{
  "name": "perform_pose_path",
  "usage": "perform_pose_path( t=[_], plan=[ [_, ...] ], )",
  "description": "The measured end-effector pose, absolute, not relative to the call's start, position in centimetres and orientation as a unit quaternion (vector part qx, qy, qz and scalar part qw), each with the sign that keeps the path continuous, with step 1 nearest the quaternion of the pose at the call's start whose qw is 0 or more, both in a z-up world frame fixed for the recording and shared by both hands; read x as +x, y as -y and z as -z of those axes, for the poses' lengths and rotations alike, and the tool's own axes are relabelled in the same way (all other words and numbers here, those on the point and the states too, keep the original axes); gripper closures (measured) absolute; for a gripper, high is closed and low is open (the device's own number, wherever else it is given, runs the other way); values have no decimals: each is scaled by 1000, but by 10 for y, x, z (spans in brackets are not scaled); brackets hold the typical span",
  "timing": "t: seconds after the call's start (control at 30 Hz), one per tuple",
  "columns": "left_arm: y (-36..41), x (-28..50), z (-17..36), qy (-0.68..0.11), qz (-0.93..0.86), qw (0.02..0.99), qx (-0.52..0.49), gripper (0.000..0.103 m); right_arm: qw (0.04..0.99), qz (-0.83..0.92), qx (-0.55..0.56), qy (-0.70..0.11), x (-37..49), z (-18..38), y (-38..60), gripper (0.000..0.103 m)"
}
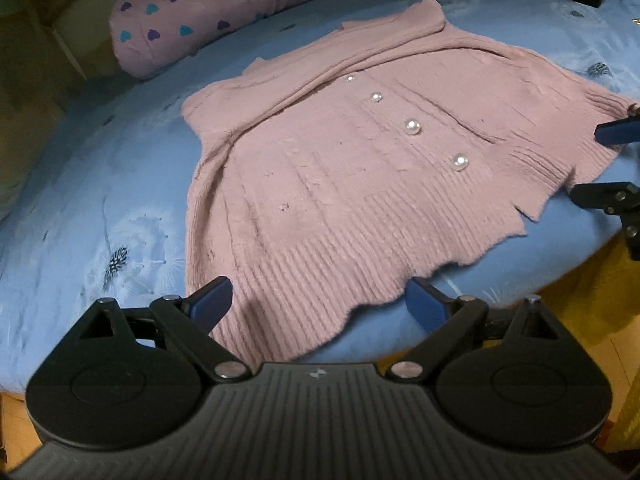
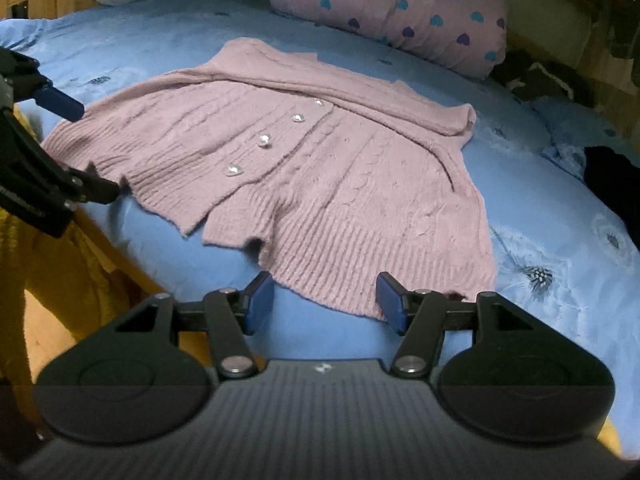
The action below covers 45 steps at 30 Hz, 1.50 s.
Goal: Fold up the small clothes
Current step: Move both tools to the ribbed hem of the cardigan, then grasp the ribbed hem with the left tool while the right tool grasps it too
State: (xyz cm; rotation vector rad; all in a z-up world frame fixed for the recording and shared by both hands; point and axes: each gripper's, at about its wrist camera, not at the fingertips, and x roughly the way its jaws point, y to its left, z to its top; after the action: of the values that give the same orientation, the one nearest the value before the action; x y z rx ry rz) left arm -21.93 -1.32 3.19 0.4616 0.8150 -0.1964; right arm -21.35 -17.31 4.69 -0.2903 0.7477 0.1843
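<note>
A pink knitted cardigan (image 1: 352, 160) with several pearl buttons lies flat on the blue bedsheet (image 1: 100, 200), its sleeves folded across the chest. It also shows in the right wrist view (image 2: 320, 168). My left gripper (image 1: 320, 304) is open, its fingers on either side of the ribbed hem at one bottom corner. My right gripper (image 2: 324, 300) is open around the hem at the other bottom corner. The right gripper shows at the edge of the left wrist view (image 1: 604, 164), and the left gripper shows at the left of the right wrist view (image 2: 80, 152).
A pink pillow (image 1: 208, 12) with blue and purple hearts lies at the head of the bed; it also shows in the right wrist view (image 2: 404, 12). A dark garment (image 2: 612, 188) lies on the sheet at the right. The bed's near edge drops to a yellow floor (image 2: 60, 280).
</note>
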Motion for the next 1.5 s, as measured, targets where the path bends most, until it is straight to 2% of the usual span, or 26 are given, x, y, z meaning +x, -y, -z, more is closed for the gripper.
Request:
perform_pose_path(
  t=[0.23,0.7,0.77,0.87,0.9,0.93,1.0,1.03,1.13,1.5],
  plan=[
    [16,-198,-29,-369,54,896,243,6,922,-77,-132,-355,-203,-42,177,36],
    [11,-181,-15,-350,45,913,206,7,930,-44,-139,-338,-180,-35,171,36],
    [10,-183,-15,-343,49,916,201,13,931,-40,-142,-335,-179,-35,170,36],
    [11,-187,-15,-336,65,920,190,41,933,-36,-142,-328,-180,-33,170,37],
    [12,-188,-14,-336,76,920,186,56,934,-38,-140,-326,-180,-33,170,46],
    [13,-189,-14,-336,85,920,182,67,935,-44,-136,-326,-181,-33,171,66],
    [16,-191,-14,-334,96,920,180,79,934,-51,-134,-326,-181,-33,170,85],
    [18,-192,-14,-329,96,922,182,82,934,-45,-142,-324,-181,-32,168,87],
    [19,-195,-19,-311,94,928,182,87,936,-42,-152,-315,-182,-32,166,90],
    [20,-195,-55,-246,81,951,169,90,959,-19,-165,-232,-184,-61,165,91]
  ],
)
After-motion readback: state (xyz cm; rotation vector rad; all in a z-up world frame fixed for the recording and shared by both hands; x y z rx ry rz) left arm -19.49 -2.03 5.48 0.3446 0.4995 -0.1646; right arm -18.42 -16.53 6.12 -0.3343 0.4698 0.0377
